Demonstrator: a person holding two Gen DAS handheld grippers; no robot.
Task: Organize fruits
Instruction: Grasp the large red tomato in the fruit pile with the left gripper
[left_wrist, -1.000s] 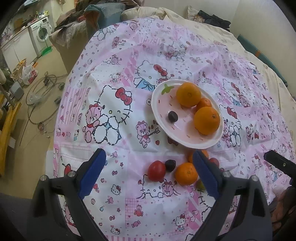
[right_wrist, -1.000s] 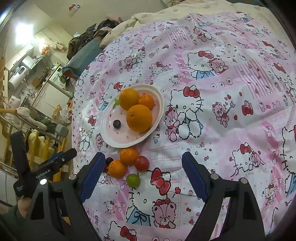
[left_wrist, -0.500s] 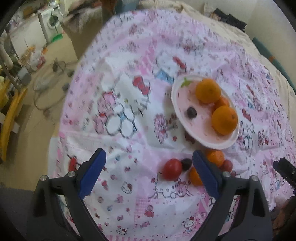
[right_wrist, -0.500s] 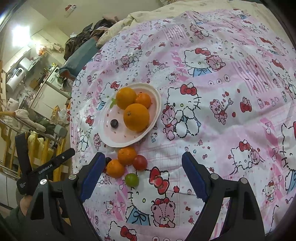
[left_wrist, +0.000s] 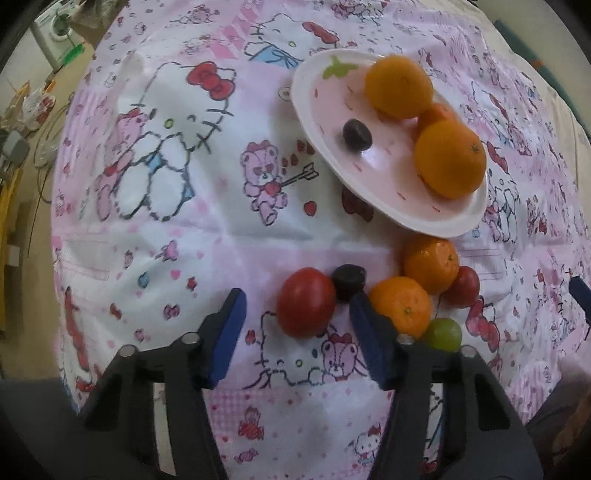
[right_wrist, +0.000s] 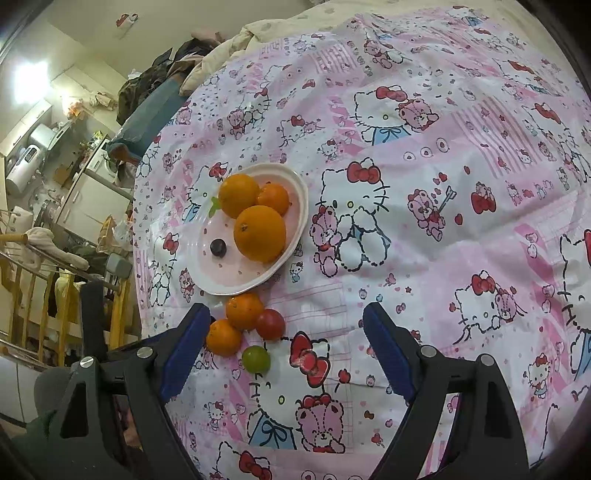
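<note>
A pink plate (left_wrist: 424, 218) (right_wrist: 295, 192) holds three oranges (left_wrist: 448, 162) and a dark grape (left_wrist: 356, 134). In front of it on the cloth lie a red tomato (left_wrist: 306, 301), a dark grape (left_wrist: 348, 280), two mandarins (left_wrist: 400, 304) (left_wrist: 430, 267), a small red fruit (left_wrist: 465, 286) and a green grape (left_wrist: 443, 334) (right_wrist: 255, 359). My left gripper (left_wrist: 297, 306) is open, its fingers on either side of the red tomato, not touching it. My right gripper (right_wrist: 286, 325) is open and empty, above the cloth near the loose fruit.
A pink cartoon-print cloth (left_wrist: 166, 184) (right_wrist: 443, 184) covers the surface. Its left edge drops to a floor with cables and a washing machine (left_wrist: 55, 26). In the right wrist view a cluttered room and wooden rack (right_wrist: 37, 277) lie to the left.
My left gripper has moved forward and down toward the loose fruit, so the red tomato now sits between its open fingers. My right gripper has barely moved.
</note>
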